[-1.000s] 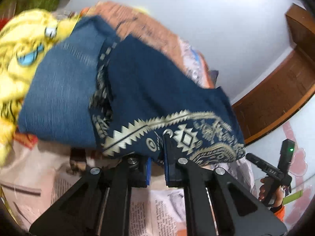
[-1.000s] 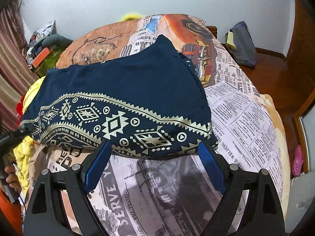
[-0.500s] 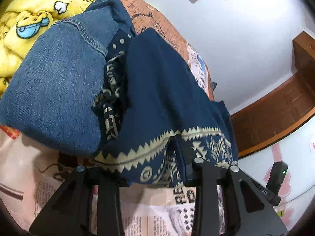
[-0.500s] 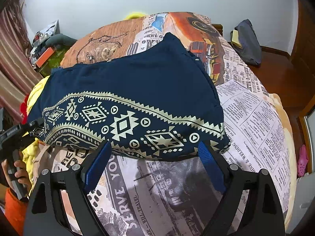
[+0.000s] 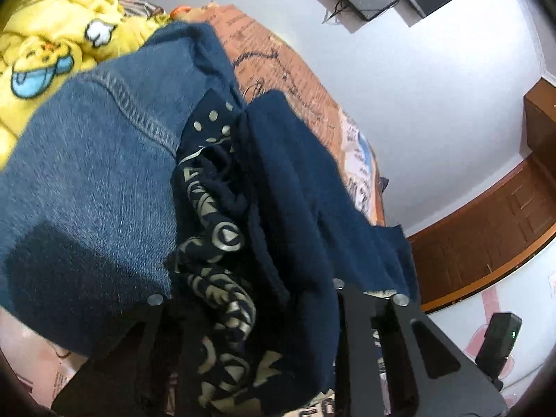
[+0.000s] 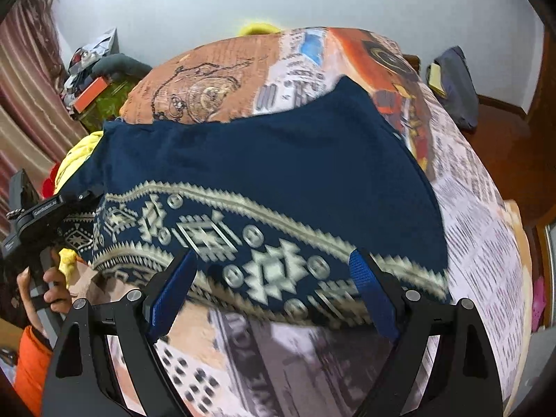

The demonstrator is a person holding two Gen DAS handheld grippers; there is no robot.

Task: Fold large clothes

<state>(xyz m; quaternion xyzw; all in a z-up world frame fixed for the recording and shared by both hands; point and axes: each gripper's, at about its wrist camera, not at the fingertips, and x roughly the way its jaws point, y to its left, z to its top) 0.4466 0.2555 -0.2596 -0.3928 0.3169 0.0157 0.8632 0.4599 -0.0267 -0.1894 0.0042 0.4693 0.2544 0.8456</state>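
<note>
Folding step: navy patterned garment [image 6: 264,180] lying across the bed [image 6: 479,250]; left claw [image 5: 250,333] pinching its bunched hem, right claw [image 6: 274,292] spread just before the border, needing closing next.

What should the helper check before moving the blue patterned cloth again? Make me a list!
1. Left gripper has the navy patterned garment: cannot tell; cloth covers its fingertips.
2. Right gripper ready to grab: ok; jaws wide open, holding nothing.
3. Patterned hem within the right gripper's reach: ok; the hem lies just ahead of its fingers.
4. Garment lying flat: not ok; its left side is bunched up beside the denim garment.
5. Room on the printed bedspread for folding: ok; bare sheet to the right.
</note>
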